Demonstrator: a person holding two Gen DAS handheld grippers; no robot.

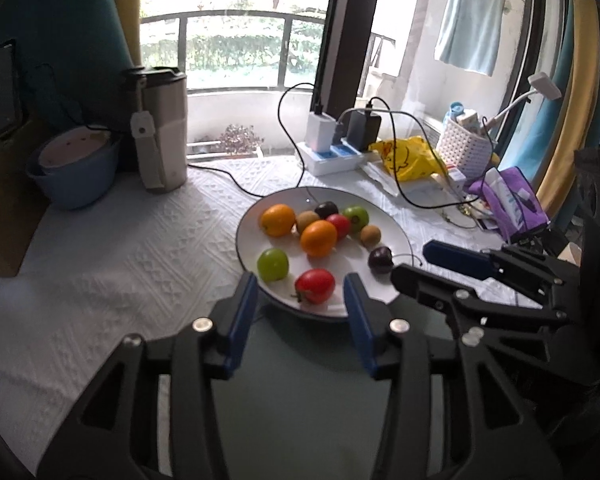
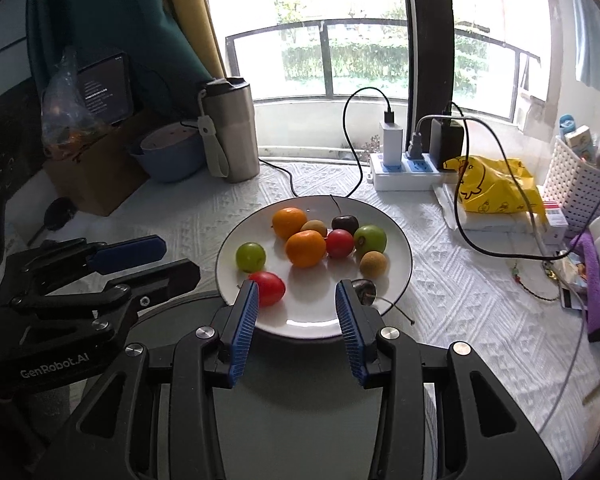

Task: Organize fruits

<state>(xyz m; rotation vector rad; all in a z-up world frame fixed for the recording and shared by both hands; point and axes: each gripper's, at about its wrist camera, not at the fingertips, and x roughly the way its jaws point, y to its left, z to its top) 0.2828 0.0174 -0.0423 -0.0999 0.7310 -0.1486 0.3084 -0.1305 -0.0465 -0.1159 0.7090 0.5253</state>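
Both grippers hang spread and empty at the near rim of the plate, which sits on the surface with all the fruit. Straight ahead of our left gripper, just beyond the fingertips and between them, lies a red tomato. Our right gripper has that tomato touching its left finger in view, and a dark plum half hidden behind its right one. We judge the left better lined up for the tomato, the right for the plum.

Bright daylight through a railed balcony window, teal-and-yellow curtain, white-clothed table.
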